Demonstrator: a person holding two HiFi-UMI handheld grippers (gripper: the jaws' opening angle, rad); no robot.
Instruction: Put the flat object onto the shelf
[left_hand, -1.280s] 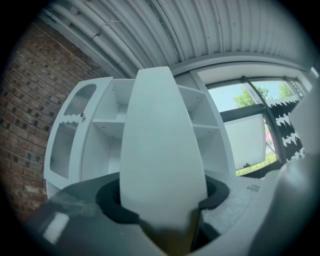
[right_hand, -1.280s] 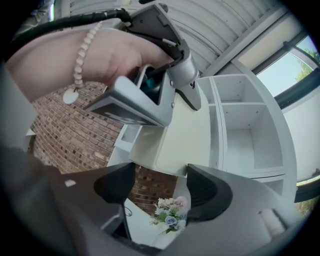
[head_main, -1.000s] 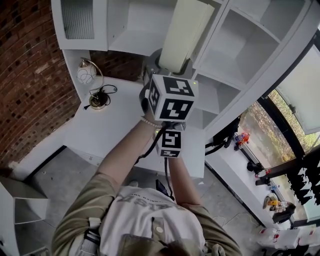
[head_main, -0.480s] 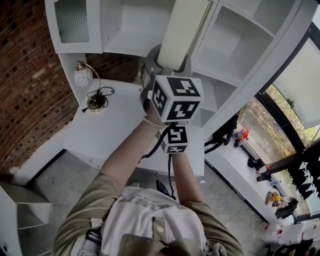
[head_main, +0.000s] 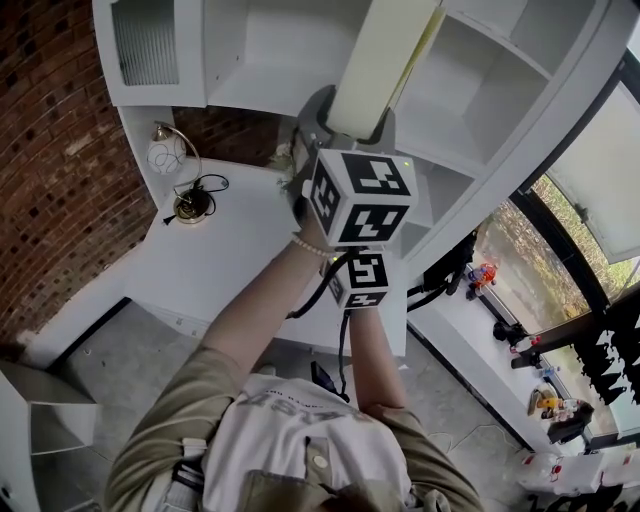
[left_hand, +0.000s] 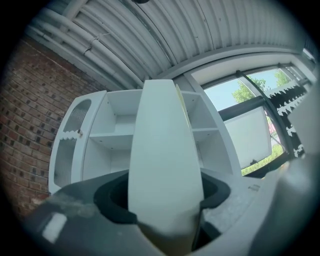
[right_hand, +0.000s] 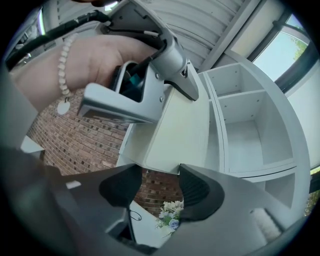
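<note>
**Status: flat object clamped in left gripper, raised before the shelf**

The left gripper is closed on the flat object; both jaws press against the lower end of the object, one on each face; no gap shows at either pad. The flat object is a pale, cream-white panel; it stands nearly upright out of the jaws, its narrow upper end toward the ceiling. In the head view the panel rises from the gripper and leaves the picture at the top edge; it lies in front of the upright that divides the compartments of the white shelf. Whether the panel touches the shelf cannot be told; it rests on no shelf board.

The right gripper sits just below the left one, its marker cube under the larger cube. Its jaws stand apart and have just been closing; nothing is between them. Through the gap appear the brick wall and a bunch of flowers. The same view shows, at upper left, the hand that carries the left gripper; a bead bracelet circles its wrist.

Below the shelf lies a white desk; a lamp stands near its back left corner, close to the brick wall; its cable lies beside the base.
</note>
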